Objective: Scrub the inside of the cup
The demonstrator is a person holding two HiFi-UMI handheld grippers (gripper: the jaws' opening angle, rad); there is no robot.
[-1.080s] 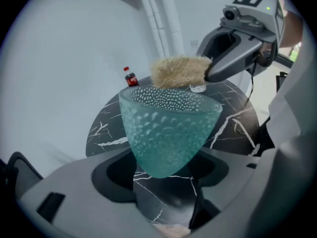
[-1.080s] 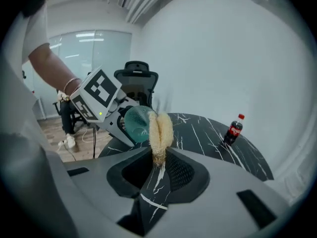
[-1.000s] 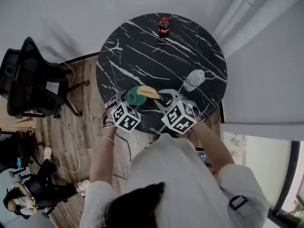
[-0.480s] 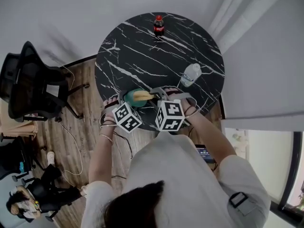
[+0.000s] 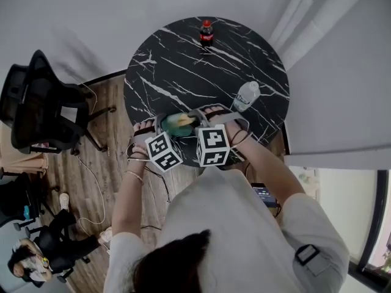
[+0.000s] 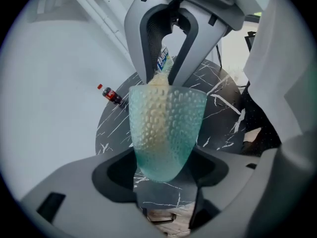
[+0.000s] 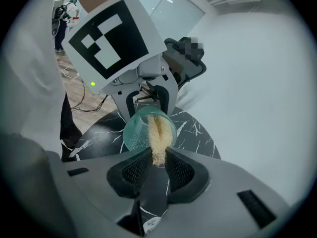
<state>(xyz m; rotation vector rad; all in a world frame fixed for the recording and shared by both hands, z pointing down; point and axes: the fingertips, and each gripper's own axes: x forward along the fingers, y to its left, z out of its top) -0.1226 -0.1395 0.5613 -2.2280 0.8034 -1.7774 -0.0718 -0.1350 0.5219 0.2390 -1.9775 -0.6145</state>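
My left gripper point(image 6: 166, 173) clamps the green cup point(image 6: 167, 128). My right gripper point(image 7: 158, 166), pinching the sponge point(image 7: 158, 133), has rolled and pushed it inside the cup, so I judge scrubbing is under way.

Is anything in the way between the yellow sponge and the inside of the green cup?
No, nothing visible. The sponge in the right gripper reaches into the open cup, which the left gripper holds.

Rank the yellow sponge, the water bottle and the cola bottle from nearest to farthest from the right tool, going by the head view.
1. Yellow sponge: gripped in the right tool, reaching into the cup.
2. Water bottle: on the right of the table.
3. Cola bottle: upright at the far edge.
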